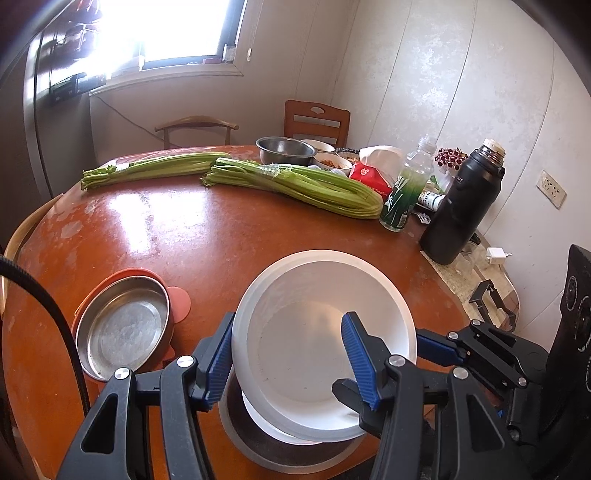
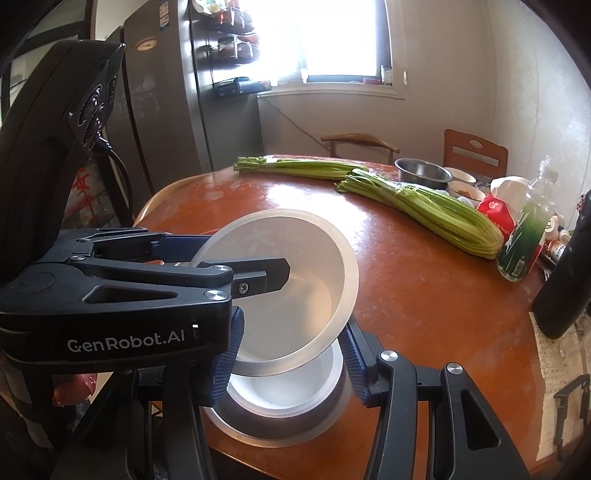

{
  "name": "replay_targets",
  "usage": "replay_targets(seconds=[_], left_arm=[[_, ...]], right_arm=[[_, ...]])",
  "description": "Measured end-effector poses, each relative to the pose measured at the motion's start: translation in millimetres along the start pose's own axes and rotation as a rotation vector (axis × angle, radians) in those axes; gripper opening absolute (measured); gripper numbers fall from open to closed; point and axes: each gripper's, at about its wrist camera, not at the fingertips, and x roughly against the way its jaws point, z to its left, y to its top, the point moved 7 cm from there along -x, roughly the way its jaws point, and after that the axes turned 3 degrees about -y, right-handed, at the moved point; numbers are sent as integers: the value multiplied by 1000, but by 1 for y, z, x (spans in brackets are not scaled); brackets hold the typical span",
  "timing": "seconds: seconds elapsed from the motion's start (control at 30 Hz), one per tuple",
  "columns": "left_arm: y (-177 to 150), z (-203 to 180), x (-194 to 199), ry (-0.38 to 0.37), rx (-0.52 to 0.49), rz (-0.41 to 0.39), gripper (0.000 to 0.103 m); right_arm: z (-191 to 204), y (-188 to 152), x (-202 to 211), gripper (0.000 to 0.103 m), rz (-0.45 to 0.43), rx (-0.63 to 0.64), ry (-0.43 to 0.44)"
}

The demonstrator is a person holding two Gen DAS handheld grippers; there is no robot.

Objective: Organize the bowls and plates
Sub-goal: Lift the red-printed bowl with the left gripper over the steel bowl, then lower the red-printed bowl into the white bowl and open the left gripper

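Kitchen corner, bright window (image 1: 177, 29) behind, round brown table (image 1: 184, 229) worn and glossy.

Far left of the table: a steel pan (image 1: 122, 328) sits on a pink lid (image 1: 181, 299), clear of the work.

Your left tongs (image 1: 288, 325) straddle the wall of the top bowl (image 1: 314, 295), a white one. One finger lies outside its left rim, the other inside the basin. The bowl is tilted, its far rim raised, and the tongs grip it. The right wrist view confirms this: one finger inside, one behind the rim.

Under it, at the table's near edge, the lower bowl (image 2: 280, 391), also white, sits upright inside a steel dish (image 2: 258, 432). The top bowl's low edge hangs over it. Contact between the two bowls cannot be confirmed.

Your right tongs (image 2: 291, 332) flank the lower bowl, one blue pad (image 2: 225, 365) on each side, close against its rim. The jaws stand narrow. Whether the pads press on the bowl I cannot tell.

Far side, left to right: two celery bundles (image 1: 306, 184), a steel bowl (image 1: 284, 149) with smaller dishes behind it, a red pack (image 1: 369, 177), a green-labelled bottle (image 1: 406, 188), a black flask (image 1: 461, 206). All stand well apart from the stack.
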Motion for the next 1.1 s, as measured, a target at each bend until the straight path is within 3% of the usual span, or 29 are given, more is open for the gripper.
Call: replay_targets(seconds=[0.67, 1.1], left_arm=[[-40, 10, -26, 24, 41, 89, 56], [-49, 12, -43, 41, 44, 128, 56]], right_arm=[[6, -30, -20, 54, 76, -14, 24], [6, -41, -31, 54, 116, -12, 19]])
